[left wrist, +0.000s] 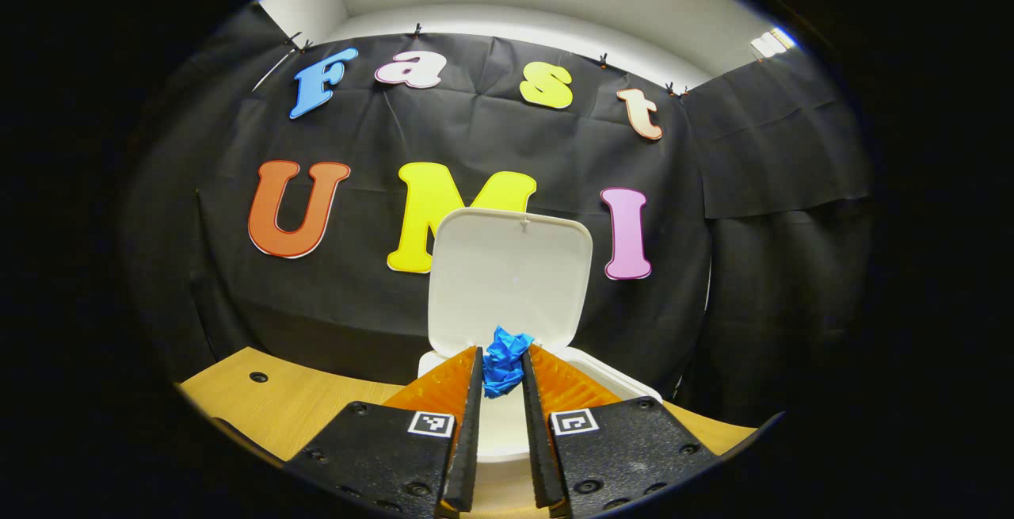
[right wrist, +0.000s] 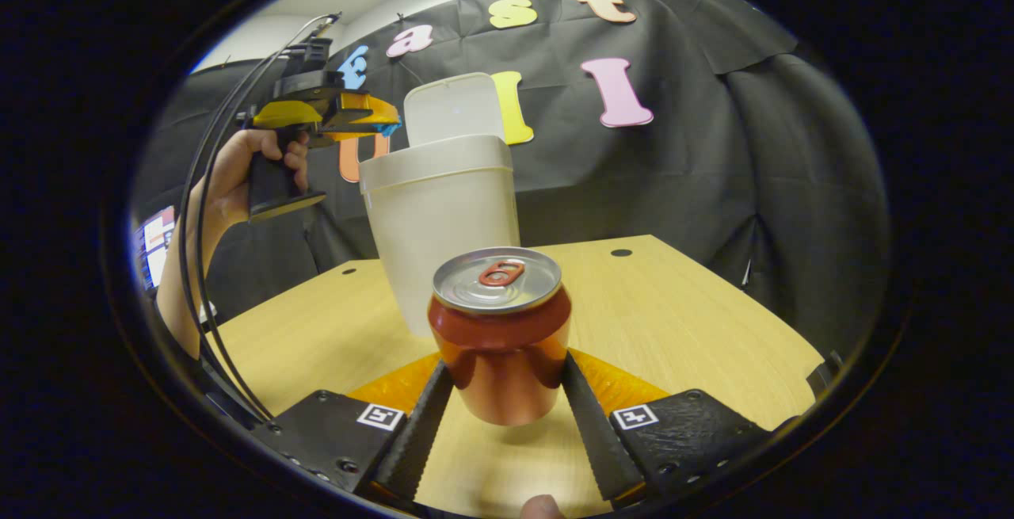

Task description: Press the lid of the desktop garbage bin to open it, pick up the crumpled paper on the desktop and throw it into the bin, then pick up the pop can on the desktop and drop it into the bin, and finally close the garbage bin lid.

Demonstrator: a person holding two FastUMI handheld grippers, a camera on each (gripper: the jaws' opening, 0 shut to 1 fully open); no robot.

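The white desktop bin [left wrist: 614, 379] stands right in front of my left gripper [left wrist: 504, 352], its lid [left wrist: 511, 277] tipped up and open. The left gripper is shut on the blue crumpled paper [left wrist: 501, 368], held above the bin's mouth. In the right gripper view the red pop can [right wrist: 501, 337] stands upright between the fingers of my right gripper [right wrist: 505, 360], which press on both its sides. Behind the can is the bin [right wrist: 440, 218] with its raised lid [right wrist: 455, 107]. A hand holds the left gripper [right wrist: 386, 124] over the bin's left rim, blue paper at its tip.
The bin and can are on a wooden table [right wrist: 681, 321] with small round holes [right wrist: 621, 252]. Black cloth walls close off the back and right. A person's arm [right wrist: 186, 265] and cables [right wrist: 202, 186] are at the left, with a screen [right wrist: 157, 246] behind them.
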